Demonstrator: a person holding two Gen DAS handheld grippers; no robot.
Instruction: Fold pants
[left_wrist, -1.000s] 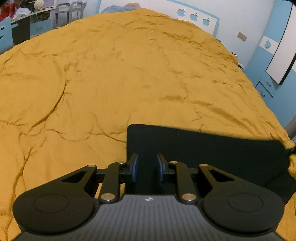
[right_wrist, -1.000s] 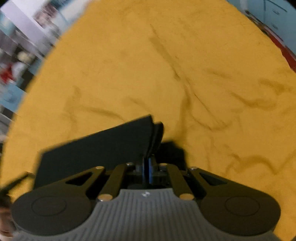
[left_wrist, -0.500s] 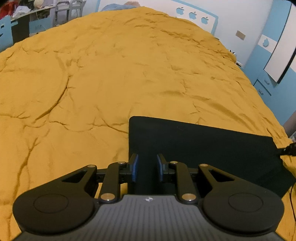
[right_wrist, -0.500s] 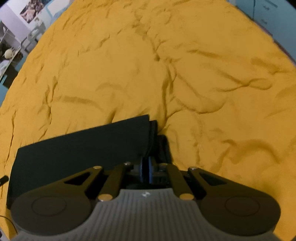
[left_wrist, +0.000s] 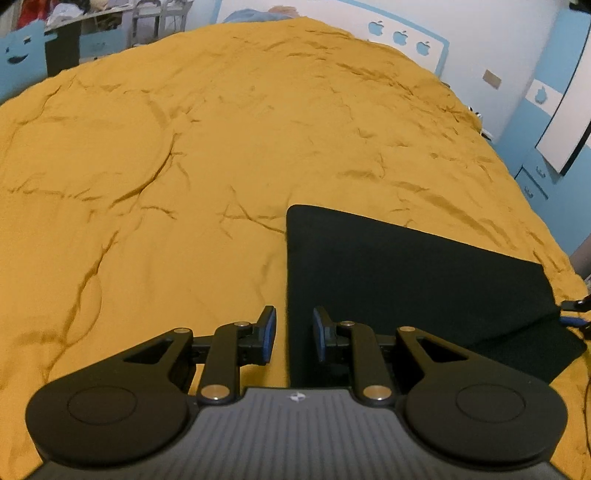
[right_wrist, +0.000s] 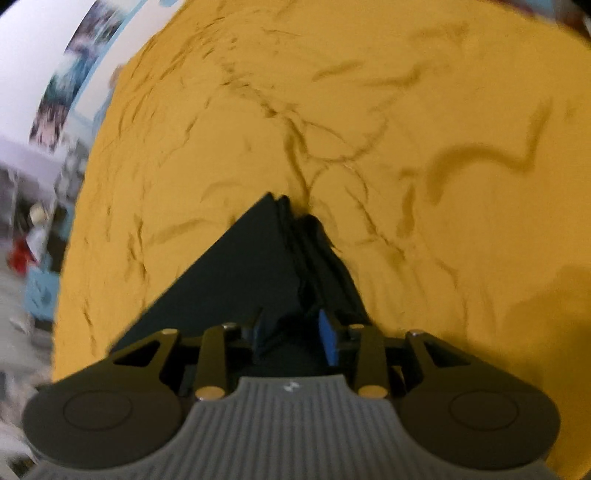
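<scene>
The black pants (left_wrist: 399, 273) lie folded into a flat rectangle on the yellow bedspread (left_wrist: 184, 147). My left gripper (left_wrist: 294, 334) is open, and its jaws straddle the pants' left edge near the near corner. In the right wrist view the pants (right_wrist: 240, 273) show as a stacked dark wedge with layered edges. My right gripper (right_wrist: 291, 332) is open with the right end of the pants between its blue pads (right_wrist: 328, 338). The right gripper's tip shows at the far right of the left wrist view (left_wrist: 574, 308).
The wrinkled yellow bedspread (right_wrist: 443, 147) covers the whole bed. A white wall with blue apple shapes (left_wrist: 399, 37) is behind it. Blue drawers (left_wrist: 535, 177) stand at the right, and furniture with clutter (left_wrist: 92, 22) at the back left.
My right gripper has opened and let go of the pants' right end, and its view has swung. My left gripper has stayed open and shifted slightly left to the pants' edge.
</scene>
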